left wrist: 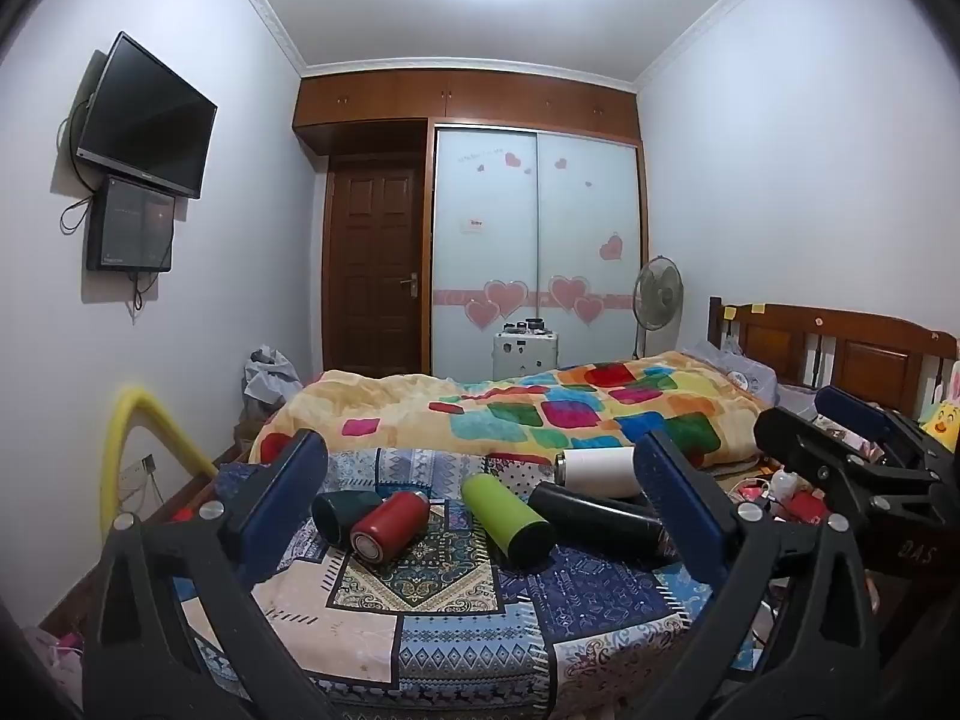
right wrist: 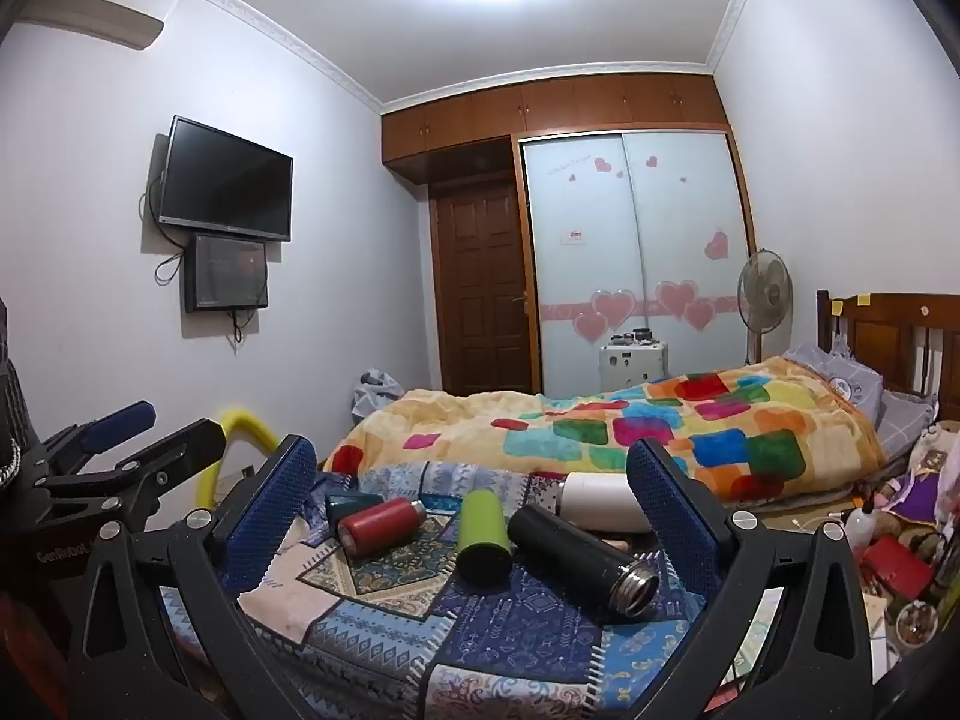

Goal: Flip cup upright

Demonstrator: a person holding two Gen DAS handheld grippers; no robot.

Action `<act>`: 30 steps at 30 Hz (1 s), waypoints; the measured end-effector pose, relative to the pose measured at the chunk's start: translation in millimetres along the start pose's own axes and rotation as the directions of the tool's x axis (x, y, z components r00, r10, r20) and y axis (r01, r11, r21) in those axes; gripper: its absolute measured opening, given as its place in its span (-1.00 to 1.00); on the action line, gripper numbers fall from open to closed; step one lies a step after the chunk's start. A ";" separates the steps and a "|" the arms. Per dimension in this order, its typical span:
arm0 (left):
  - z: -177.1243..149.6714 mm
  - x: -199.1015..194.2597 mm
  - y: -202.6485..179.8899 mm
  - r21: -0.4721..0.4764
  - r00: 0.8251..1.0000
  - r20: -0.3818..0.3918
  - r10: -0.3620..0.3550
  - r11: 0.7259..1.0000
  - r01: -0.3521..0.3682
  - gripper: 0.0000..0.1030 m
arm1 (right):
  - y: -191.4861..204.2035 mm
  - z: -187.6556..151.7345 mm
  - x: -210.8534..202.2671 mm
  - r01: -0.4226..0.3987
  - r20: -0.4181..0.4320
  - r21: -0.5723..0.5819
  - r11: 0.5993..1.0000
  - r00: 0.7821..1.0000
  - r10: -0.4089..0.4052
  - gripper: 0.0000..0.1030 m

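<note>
Several cups lie on their sides on a patterned cloth (left wrist: 456, 618): a dark teal cup (left wrist: 343, 513), a red one (left wrist: 390, 525), a green one (left wrist: 507, 516), a black flask (left wrist: 600, 519) and a white one (left wrist: 597, 471). In the right wrist view they show as teal (right wrist: 351, 504), red (right wrist: 381, 525), green (right wrist: 483, 537), black (right wrist: 579, 549) and white (right wrist: 603, 501). My left gripper (left wrist: 486, 504) is open and empty, above and short of the cups. My right gripper (right wrist: 474, 510) is open and empty, beside it; it also shows in the left wrist view (left wrist: 840, 438).
A bed with a colourful quilt (left wrist: 540, 414) lies behind the cloth. A yellow foam tube (left wrist: 138, 438) arcs at the left. Clutter with a red box (right wrist: 897, 564) sits at the right. A fan (left wrist: 657, 294) and wardrobe (left wrist: 537, 252) stand at the far wall.
</note>
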State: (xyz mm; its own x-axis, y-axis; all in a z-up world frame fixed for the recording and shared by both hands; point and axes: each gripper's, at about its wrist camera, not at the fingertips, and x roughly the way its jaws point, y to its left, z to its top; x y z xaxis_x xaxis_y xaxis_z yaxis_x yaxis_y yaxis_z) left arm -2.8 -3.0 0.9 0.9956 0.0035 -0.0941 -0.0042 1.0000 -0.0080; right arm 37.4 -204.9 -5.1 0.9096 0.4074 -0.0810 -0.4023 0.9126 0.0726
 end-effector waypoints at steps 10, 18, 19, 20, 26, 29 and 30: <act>-6.5 0.7 -1.3 -0.012 1.000 -0.005 -0.013 1.000 0.013 1.00 | 1.2 -3.1 1.0 0.001 0.004 -0.003 1.000 1.000 -0.001 1.00; -0.3 4.1 2.4 -0.008 1.000 0.002 -0.017 1.000 0.017 1.00 | 0.0 -2.0 0.8 0.001 0.003 -0.003 1.000 1.000 -0.001 1.00; 0.0 4.1 1.9 -0.008 1.000 0.002 -0.017 1.000 0.017 1.00 | 0.1 -1.6 0.7 0.001 0.004 -0.004 1.000 1.000 -0.001 1.00; 0.3 4.0 2.0 -0.007 1.000 0.002 -0.016 1.000 0.016 1.00 | 0.2 -1.2 0.7 0.002 0.004 -0.004 1.000 1.000 -0.002 1.00; 1.5 2.9 1.2 -0.001 1.000 0.007 -0.015 1.000 0.015 1.00 | 1.2 -2.5 -0.5 -0.001 0.003 0.000 1.000 1.000 0.001 1.00; 1.9 1.4 -0.6 0.007 1.000 0.017 -0.009 1.000 0.009 1.00 | -0.5 -3.4 1.0 -0.001 0.003 0.000 1.000 1.000 0.001 1.00; 2.3 1.5 -0.6 0.008 1.000 0.018 -0.009 1.000 0.009 1.00 | -0.5 -3.4 1.0 -0.001 0.003 0.000 1.000 1.000 0.001 1.00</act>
State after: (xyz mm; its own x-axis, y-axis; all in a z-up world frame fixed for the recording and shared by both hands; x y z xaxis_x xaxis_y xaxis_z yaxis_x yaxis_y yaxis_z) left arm -1.0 -3.5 3.1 0.9971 -0.0051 -0.0765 0.0051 1.0000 -0.0006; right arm 38.2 -204.8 -8.5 0.9097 0.4079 -0.0781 -0.4028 0.9124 0.0727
